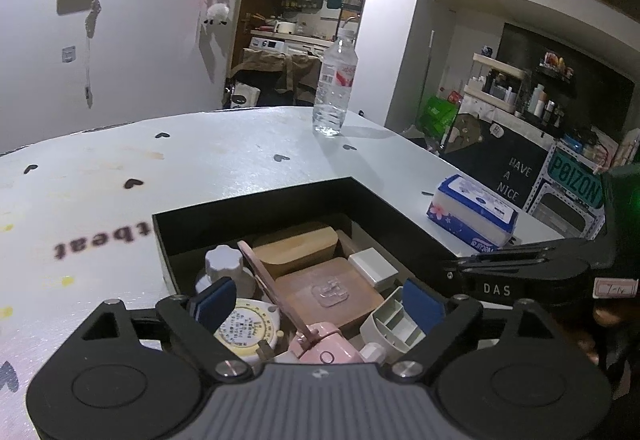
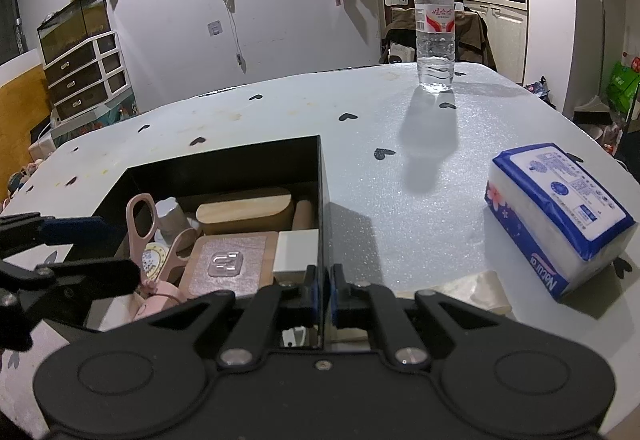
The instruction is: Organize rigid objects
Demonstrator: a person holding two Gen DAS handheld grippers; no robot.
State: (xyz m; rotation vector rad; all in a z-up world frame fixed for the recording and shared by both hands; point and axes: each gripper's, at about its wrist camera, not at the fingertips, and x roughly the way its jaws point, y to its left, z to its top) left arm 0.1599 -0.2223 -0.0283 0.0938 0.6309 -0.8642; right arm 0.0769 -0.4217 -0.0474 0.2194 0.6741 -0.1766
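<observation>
Over the open black box (image 1: 256, 228), as the left wrist camera shows it, we hold our left gripper (image 1: 318, 304) with its blue-padded fingers (image 1: 216, 302) spread wide and nothing pressed between them, which reads to us as a hand that is free above the pile, not gripping anything. Below the gap lie the rigid things we are sorting: pink scissors (image 1: 276, 294) leaning up from a pink item, a round yellow-rimmed tin (image 1: 248, 330), a white-capped jar (image 1: 224, 266), a brown slab with a clear hook plate (image 1: 328, 294), a wooden block (image 1: 296, 246), a small white box (image 1: 372, 266) and a white divided tray (image 1: 394, 322). All sit packed inside the box, so we judge most of the gathering done. From the right wrist camera, our right gripper (image 2: 324, 292) has its fingers pressed together on the box's right wall (image 2: 322, 224), pinching the thin edge; we take this as a steadying hold so the box does not slide while the other hand works inside. Beyond it on the white table (image 2: 360, 144) stand a water bottle (image 2: 435, 28) and a tissue pack (image 2: 556, 216), both well apart from the box; the soft pack seems no part of this sorting.
</observation>
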